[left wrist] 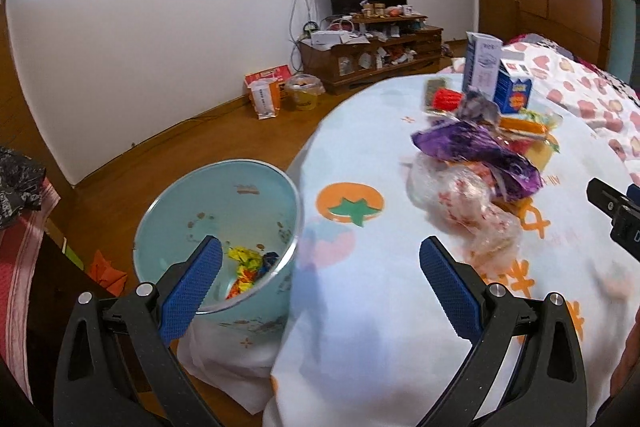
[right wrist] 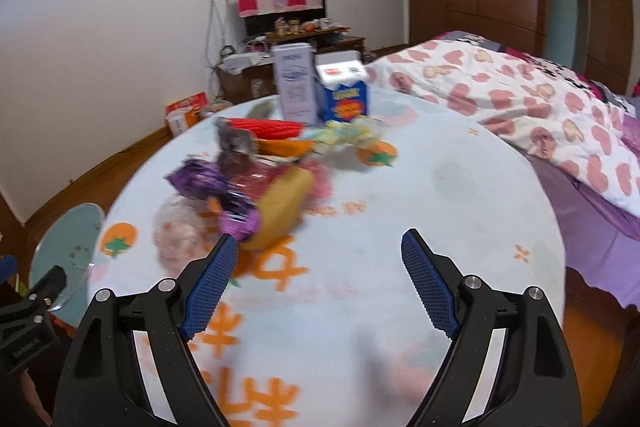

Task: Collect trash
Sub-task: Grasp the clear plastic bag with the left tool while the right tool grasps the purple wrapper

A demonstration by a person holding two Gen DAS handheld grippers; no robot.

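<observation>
A pale-blue bin (left wrist: 224,211) waits beside the counter (left wrist: 360,307); both the left hand-held gripper (left wrist: 320,271) and right hand-held gripper (right wrist: 316,267) gape empty near heaped wrappers (left wrist: 476,155). Crinkly film may slip; upright cartons (right wrist: 320,87) behind could topple.

Round tabletop (right wrist: 460,187) under pale cloth with orange fruit print. On it, far side: tall white carton (right wrist: 294,83) and blue carton (right wrist: 344,95), upright, side by side. Nearer: heap of wrappers, purple foil bag (left wrist: 480,155), clear plastic bag (left wrist: 460,203), red packet (right wrist: 276,127). Near half bare.
</observation>
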